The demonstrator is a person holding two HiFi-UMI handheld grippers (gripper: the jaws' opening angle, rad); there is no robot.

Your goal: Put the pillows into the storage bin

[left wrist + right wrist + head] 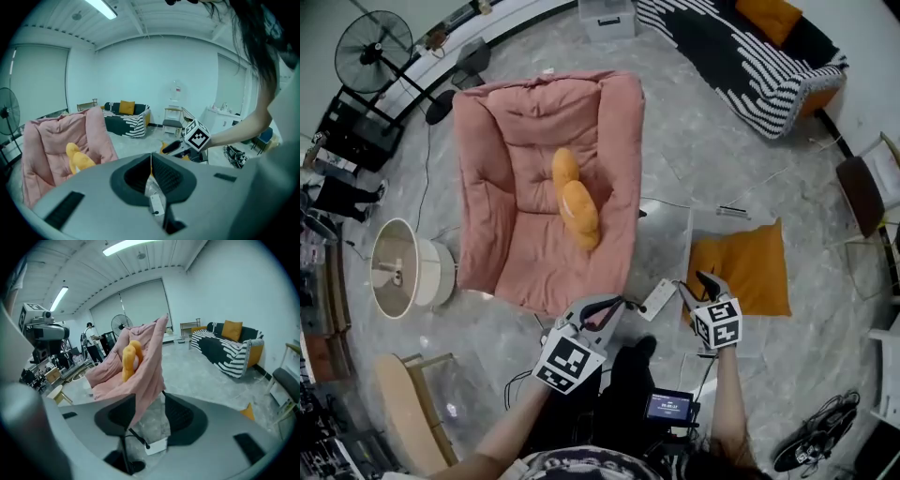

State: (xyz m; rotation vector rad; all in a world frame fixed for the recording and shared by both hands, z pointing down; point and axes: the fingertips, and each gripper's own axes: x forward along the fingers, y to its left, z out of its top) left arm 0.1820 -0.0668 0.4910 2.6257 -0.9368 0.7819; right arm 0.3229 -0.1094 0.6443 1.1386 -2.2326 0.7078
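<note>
While yellow pillow (577, 204) is lying at twelve o'clock on pink chair (487, 187), you are holding left claw (614, 306) pressed together, right claw (698, 284) spread, empty.

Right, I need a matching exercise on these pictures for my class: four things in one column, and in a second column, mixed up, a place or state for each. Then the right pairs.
Column one
1. left gripper
2. right gripper
3. yellow pillow
4. striped sofa

Column two
A. lies on the pink chair
B. jaws apart, nothing held between them
C. has an orange cushion on it
D. jaws together

Pairs: 1-D, 2-B, 3-A, 4-C
</note>
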